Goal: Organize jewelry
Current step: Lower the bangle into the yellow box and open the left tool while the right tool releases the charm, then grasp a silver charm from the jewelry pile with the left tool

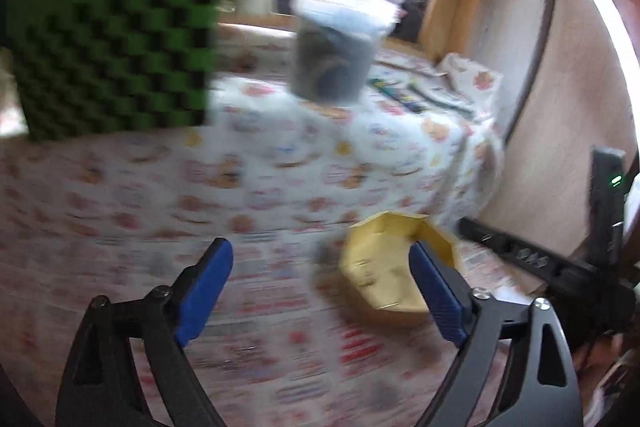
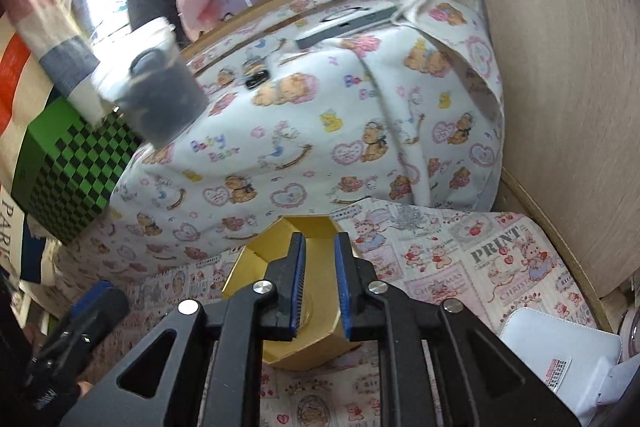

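The left gripper (image 1: 320, 287) has its blue pads spread wide over the printed tablecloth (image 1: 120, 211), with nothing between them; the view is blurred. Its right pad overlaps the near edge of an open, yellow octagonal box (image 1: 380, 267), though contact cannot be told. The right gripper (image 2: 320, 279) hovers over the same box (image 2: 276, 259), jaws narrowly parted with a slim gap and pinching nothing. Any jewelry inside is not discernible. Farther back stand a green checkered box (image 2: 68, 167) on the left and a clear lidded cup (image 1: 336, 47).
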A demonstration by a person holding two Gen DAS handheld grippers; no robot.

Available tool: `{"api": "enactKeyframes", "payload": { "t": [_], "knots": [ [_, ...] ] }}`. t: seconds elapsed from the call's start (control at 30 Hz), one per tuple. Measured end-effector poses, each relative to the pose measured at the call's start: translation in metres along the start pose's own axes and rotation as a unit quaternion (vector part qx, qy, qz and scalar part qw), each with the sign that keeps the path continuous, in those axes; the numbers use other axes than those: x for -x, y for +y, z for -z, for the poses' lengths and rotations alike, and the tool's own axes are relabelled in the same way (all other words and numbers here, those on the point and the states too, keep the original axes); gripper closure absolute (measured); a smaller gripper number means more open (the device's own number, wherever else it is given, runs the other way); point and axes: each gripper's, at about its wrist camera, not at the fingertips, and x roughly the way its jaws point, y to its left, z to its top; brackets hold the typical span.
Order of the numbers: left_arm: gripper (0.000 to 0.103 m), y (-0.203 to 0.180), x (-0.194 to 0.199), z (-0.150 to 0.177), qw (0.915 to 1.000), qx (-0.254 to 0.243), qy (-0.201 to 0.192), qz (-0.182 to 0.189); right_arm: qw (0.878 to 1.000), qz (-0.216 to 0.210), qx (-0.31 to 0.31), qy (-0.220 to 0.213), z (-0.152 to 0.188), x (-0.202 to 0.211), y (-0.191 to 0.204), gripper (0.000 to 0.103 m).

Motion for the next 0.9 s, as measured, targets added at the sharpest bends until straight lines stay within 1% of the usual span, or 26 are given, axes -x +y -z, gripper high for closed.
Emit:
{"api": "enactKeyframes", "payload": {
  "t": [0.1, 0.17, 0.23, 0.3, 0.4, 0.43, 0.47, 0.5, 0.53, 0.57, 0.6, 0.7, 0.8, 0.9],
  "knots": [
    [0.014, 0.020, 0.011, 0.005, 0.9983, -0.011, -0.015, -0.055, 1.000, -0.001, 0.021, 0.003, 0.005, 0.000, 0.012, 0.082],
    [0.014, 0.032, 0.016, 0.009, 0.9967, -0.018, -0.021, -0.077, 0.999, 0.001, 0.033, 0.003, 0.008, 0.001, 0.019, 0.082],
    [0.014, 0.043, 0.024, 0.014, 0.9953, -0.017, -0.027, -0.091, 0.999, 0.006, 0.046, 0.000, 0.012, 0.002, 0.027, 0.081],
    [0.011, 0.053, 0.030, 0.020, 0.9947, -0.014, -0.030, -0.098, 0.998, 0.009, 0.058, -0.003, 0.016, 0.003, 0.033, 0.075],
    [0.007, 0.060, 0.032, 0.029, 0.9938, -0.006, -0.032, -0.106, 0.998, 0.010, 0.066, -0.003, 0.019, 0.003, 0.040, 0.071],
    [0.007, 0.063, 0.030, 0.033, 0.9928, -0.005, -0.032, -0.115, 0.998, 0.011, 0.068, -0.004, 0.020, 0.003, 0.042, 0.070],
    [0.006, 0.066, 0.028, 0.036, 0.9912, -0.004, -0.030, -0.129, 0.997, 0.014, 0.070, -0.005, 0.021, 0.002, 0.043, 0.066],
    [0.006, 0.068, 0.024, 0.040, 0.9898, -0.005, -0.025, -0.140, 0.997, 0.016, 0.072, -0.006, 0.022, 0.003, 0.044, 0.056],
    [0.006, 0.071, 0.019, 0.042, 0.9889, -0.009, -0.014, -0.148, 0.997, 0.021, 0.077, -0.012, 0.023, 0.003, 0.046, 0.050],
    [0.006, 0.073, 0.015, 0.044, 0.9884, -0.014, -0.004, -0.151, 0.996, 0.024, 0.081, -0.018, 0.023, 0.004, 0.048, 0.040],
    [0.006, 0.076, 0.012, 0.046, 0.9879, -0.014, 0.001, -0.154, 0.995, 0.030, 0.089, -0.025, 0.024, 0.005, 0.051, 0.039],
    [0.006, 0.087, 0.006, 0.053, 0.9848, -0.005, 0.013, -0.173, 0.994, 0.036, 0.101, -0.029, 0.027, 0.006, 0.056, 0.039],
    [0.006, 0.097, 0.002, 0.053, 0.9857, 0.014, 0.022, -0.166, 0.994, 0.035, 0.105, -0.026, 0.028, 0.005, 0.059, 0.039],
    [0.007, 0.104, 0.000, 0.054, 0.9869, 0.030, 0.040, -0.153, 0.993, 0.046, 0.109, -0.022, 0.030, -0.001, 0.060, 0.039]
  ]
}}
